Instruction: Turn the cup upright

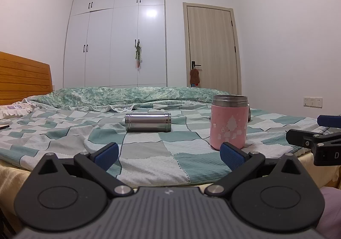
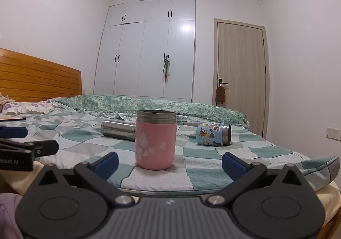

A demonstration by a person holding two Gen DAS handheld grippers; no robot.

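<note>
A pink cup [image 2: 156,141] with a steel rim stands upright on the checked bedspread [image 2: 202,173]; it also shows in the left wrist view [image 1: 229,123]. A plain steel cup [image 1: 148,121] lies on its side behind it, also in the right wrist view [image 2: 118,129]. A blue sticker-covered cup [image 2: 214,134] lies on its side to the right, mouth facing right. My left gripper [image 1: 169,156] is open and empty near the bed's front edge. My right gripper [image 2: 170,163] is open and empty, just in front of the pink cup.
A rumpled green quilt [image 2: 149,104] lies across the far side of the bed. A wooden headboard [image 2: 38,77] is at the left. A white wardrobe [image 2: 149,51] and a door [image 2: 240,72] stand behind. A flat object [image 2: 12,119] lies at far left.
</note>
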